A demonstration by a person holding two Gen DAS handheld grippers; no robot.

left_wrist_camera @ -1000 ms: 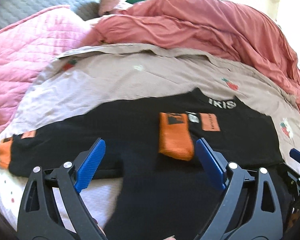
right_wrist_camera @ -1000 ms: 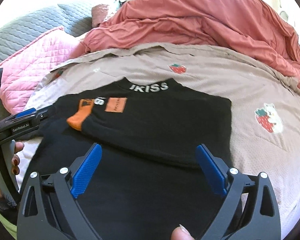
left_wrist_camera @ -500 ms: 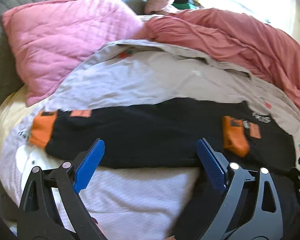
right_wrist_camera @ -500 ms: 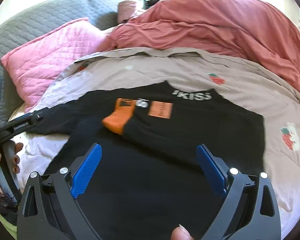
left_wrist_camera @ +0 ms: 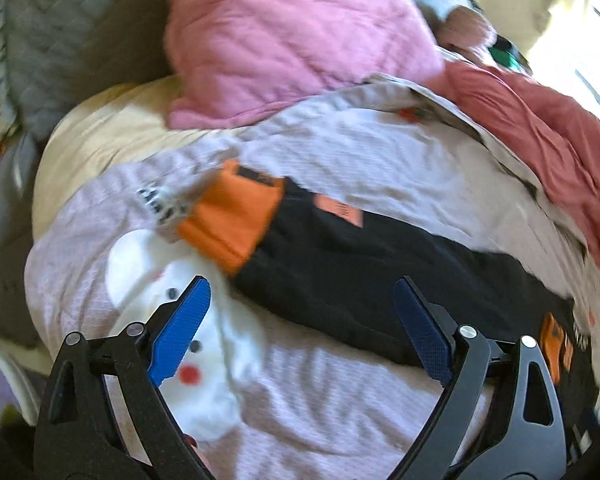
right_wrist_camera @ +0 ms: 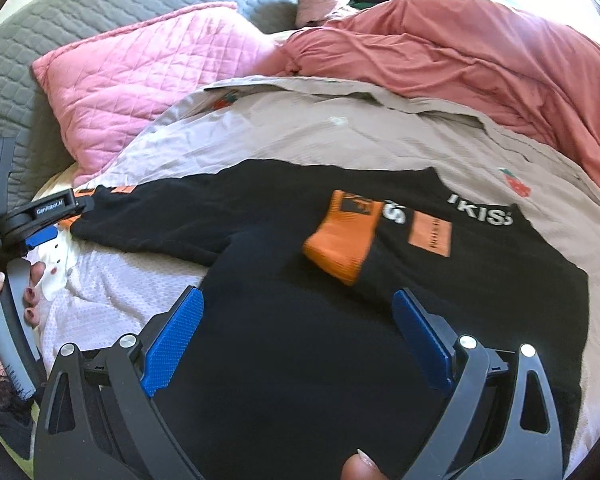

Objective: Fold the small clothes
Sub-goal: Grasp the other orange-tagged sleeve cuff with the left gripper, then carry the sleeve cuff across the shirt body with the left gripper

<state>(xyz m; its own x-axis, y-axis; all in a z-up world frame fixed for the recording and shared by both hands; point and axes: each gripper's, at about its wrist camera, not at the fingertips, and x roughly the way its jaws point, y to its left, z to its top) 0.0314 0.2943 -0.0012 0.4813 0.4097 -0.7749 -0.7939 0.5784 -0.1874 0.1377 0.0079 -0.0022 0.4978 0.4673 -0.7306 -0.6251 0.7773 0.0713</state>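
1. The black top (right_wrist_camera: 340, 340) is laid flat on the pale strawberry-print bedspread (right_wrist_camera: 380, 136), collar away from the person. 1 sleeve has been turned in, so its orange cuff (right_wrist_camera: 342, 236) rests on the chest beside the orange patch (right_wrist_camera: 430, 234); this is judged to be the first fold, made to narrow the garment.

2. The other sleeve (left_wrist_camera: 380, 272) is stretched out sideways across the bedspread, ending in a second orange cuff (left_wrist_camera: 232, 220). It is judged to be the next part to be folded in.

3. The left gripper (left_wrist_camera: 300, 336) is held with its jaws wide and nothing between them, just short of the outstretched sleeve near its cuff end. It is gripped by a hand (right_wrist_camera: 4, 300) seen at the edge of the right wrist view.

4. The right gripper (right_wrist_camera: 296, 340) is held wide as well, empty, above the lower body of the top; no cloth is pinched.

5. Edges: the sleeve's near hem lies free on the bedspread and can be reached from the person's side. The cuff lies close to the bedspread's edge.

6. Open room: bare bedspread is left beyond the collar. Further off, the pink quilted pillow (right_wrist_camera: 148, 80) and the heaped red duvet (right_wrist_camera: 480, 52) close in the far side.
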